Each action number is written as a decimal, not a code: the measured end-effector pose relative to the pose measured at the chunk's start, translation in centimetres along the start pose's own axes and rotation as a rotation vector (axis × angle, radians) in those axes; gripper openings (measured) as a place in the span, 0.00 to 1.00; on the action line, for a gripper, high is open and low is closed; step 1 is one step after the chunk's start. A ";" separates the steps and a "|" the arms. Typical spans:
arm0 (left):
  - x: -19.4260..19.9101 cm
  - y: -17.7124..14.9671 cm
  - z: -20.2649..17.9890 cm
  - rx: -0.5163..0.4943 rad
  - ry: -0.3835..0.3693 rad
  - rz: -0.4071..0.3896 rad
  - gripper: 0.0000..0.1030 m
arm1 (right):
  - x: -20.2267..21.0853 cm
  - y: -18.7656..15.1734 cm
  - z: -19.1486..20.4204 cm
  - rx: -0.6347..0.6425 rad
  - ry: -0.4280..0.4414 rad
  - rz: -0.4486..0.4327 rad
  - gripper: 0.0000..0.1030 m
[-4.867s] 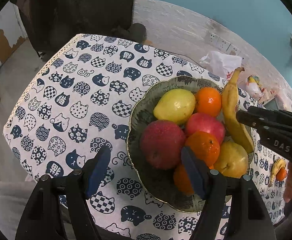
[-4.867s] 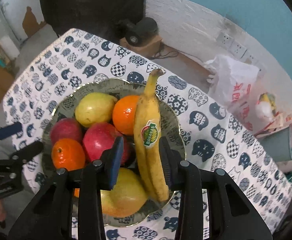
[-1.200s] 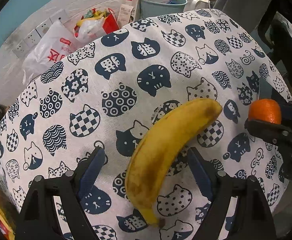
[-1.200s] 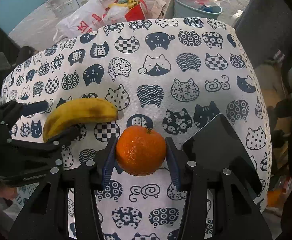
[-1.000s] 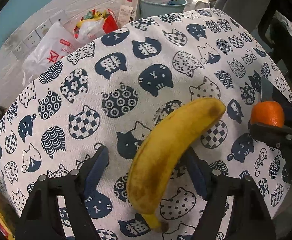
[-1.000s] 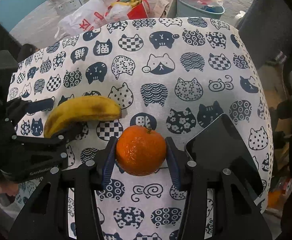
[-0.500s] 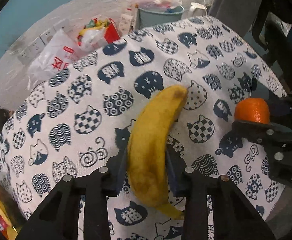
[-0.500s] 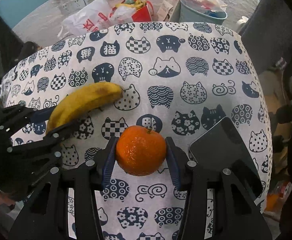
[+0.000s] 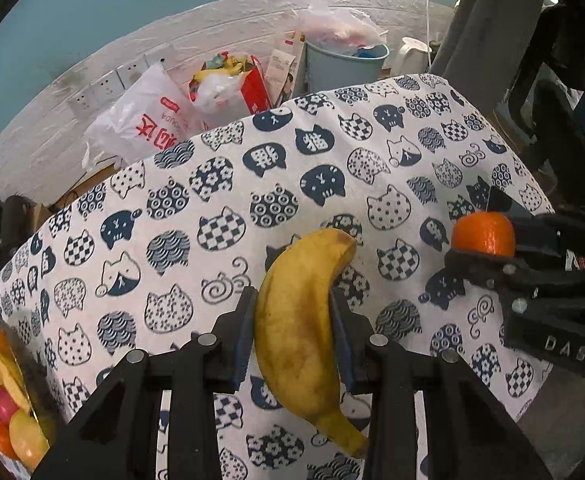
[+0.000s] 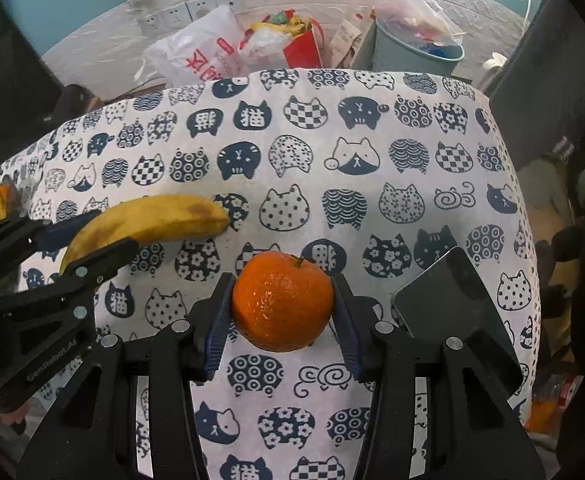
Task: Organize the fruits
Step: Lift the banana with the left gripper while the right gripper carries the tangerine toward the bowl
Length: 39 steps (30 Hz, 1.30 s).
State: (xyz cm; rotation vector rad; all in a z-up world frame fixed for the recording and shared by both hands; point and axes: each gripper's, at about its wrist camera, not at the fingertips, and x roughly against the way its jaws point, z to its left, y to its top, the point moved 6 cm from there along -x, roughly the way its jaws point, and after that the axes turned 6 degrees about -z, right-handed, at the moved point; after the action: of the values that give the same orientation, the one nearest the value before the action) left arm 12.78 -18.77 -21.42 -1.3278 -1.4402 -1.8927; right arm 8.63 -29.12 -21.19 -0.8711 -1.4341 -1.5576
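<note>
Left gripper [image 9: 294, 338] is clamped on the banana [image 9: 302, 332], lifted above the tablecloth [image 9: 220, 200]. Right gripper [image 10: 282, 308] still pinches the mandarin [image 10: 282, 300]. A second ago the left jaws stood open.

Banana [image 9: 300, 320]: yellow with brown freckling. Orange [image 10: 282, 300]: glossy, vivid orange. Tablecloth [image 10: 372, 208]: white, printed with navy cat heads filled with checks, dots, flowers and waves. Gripper frames black, jaws lined in blue. Phone [image 10: 448, 300]: dark grey.

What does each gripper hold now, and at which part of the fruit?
The left gripper holds the banana across its middle. The right gripper holds the orange by its two sides, stem up.
</note>
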 end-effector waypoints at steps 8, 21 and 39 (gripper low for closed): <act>-0.9 -3.3 0.7 0.002 -0.003 0.070 0.26 | 0.1 -0.1 0.7 0.008 0.010 -0.001 0.45; -3.1 -2.5 1.2 -0.025 -0.013 0.068 0.56 | -0.7 -0.5 1.1 0.020 0.017 0.023 0.45; -3.7 -3.5 0.4 -0.065 -0.005 0.061 0.35 | -1.3 -0.6 1.2 0.022 0.017 0.032 0.45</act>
State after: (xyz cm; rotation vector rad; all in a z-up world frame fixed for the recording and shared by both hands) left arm 11.98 -17.87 -26.40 -1.3919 -1.3351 -1.9127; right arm 8.58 -27.75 -22.49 -0.8619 -1.4163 -1.5197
